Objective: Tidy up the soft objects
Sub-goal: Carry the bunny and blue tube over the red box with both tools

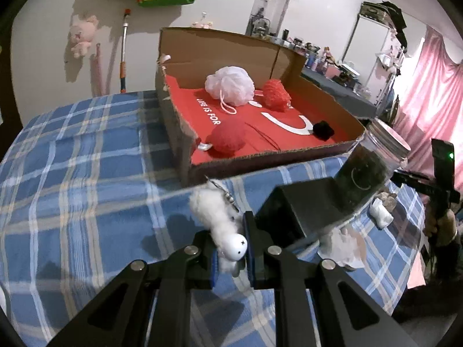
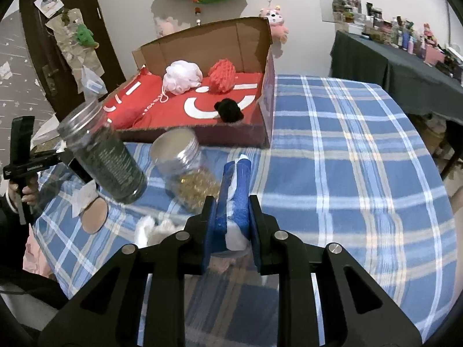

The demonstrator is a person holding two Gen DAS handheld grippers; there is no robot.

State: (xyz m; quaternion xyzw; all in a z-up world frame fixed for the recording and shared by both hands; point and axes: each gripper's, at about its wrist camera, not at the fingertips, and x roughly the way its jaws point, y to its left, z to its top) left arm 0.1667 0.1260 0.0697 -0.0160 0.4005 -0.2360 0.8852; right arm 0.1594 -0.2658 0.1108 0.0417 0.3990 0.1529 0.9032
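Note:
My left gripper [image 1: 231,245] is shut on a white fluffy toy [image 1: 214,214] with a smooth round face and a metal chain, held above the blue plaid cloth [image 1: 86,188]. My right gripper [image 2: 233,219] is shut on a blue and white sponge-like piece [image 2: 235,179]. Ahead lies an open cardboard box [image 1: 185,49] [image 2: 202,43] lined in red. Inside it are a white mesh pouf [image 1: 230,85] [image 2: 182,76], a red pouf [image 1: 276,95] [image 2: 222,75], a red yarn ball [image 1: 228,137] and a black pompom [image 1: 322,129] [image 2: 230,110].
A dark-filled jar [image 1: 367,170] [image 2: 107,156] stands by a black block [image 1: 301,205]. A second jar [image 2: 185,170] with gold contents lies on its side. White fluff [image 1: 341,248] [image 2: 150,228] lies on the cloth. A cluttered side table [image 2: 405,57] stands at right.

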